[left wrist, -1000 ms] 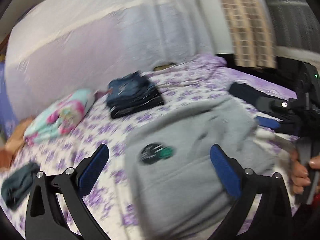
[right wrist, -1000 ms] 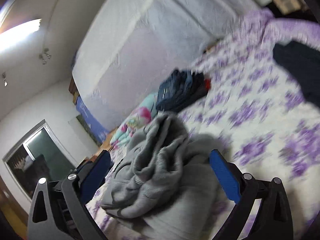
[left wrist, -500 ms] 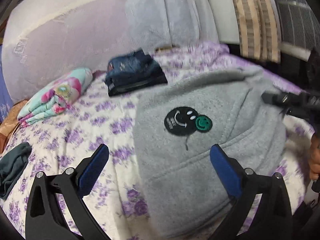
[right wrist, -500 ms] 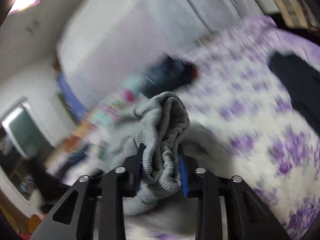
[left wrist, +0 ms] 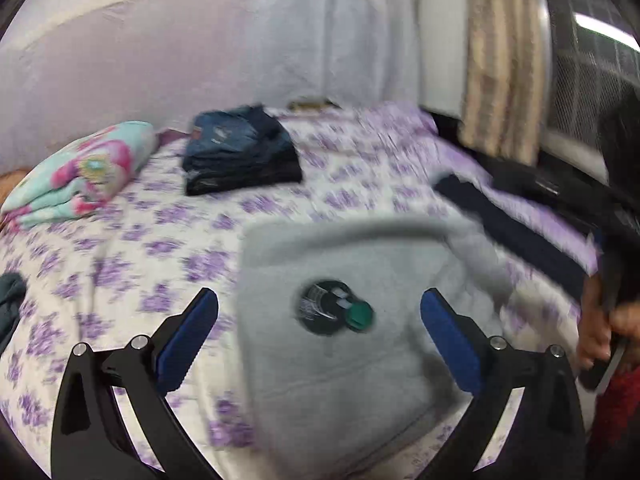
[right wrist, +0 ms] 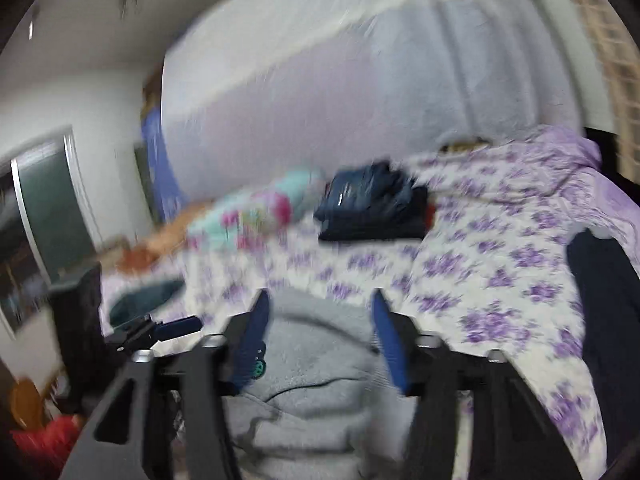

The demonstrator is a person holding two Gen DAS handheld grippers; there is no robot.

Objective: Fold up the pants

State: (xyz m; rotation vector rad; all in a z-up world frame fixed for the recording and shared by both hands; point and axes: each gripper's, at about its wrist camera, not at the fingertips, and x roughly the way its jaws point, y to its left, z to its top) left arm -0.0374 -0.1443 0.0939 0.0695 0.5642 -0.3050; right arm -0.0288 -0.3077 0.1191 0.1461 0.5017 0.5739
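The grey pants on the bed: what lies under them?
Under the grey pants only the purple-flowered bedsheet shows, around their edges. Whatever lies beneath their middle is covered and cannot be seen.

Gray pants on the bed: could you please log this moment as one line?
left gripper: open above gray pants | right gripper: open over pants | bed

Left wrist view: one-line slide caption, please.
Open left gripper hovers over folded grey fleece pants on floral bedsheet.
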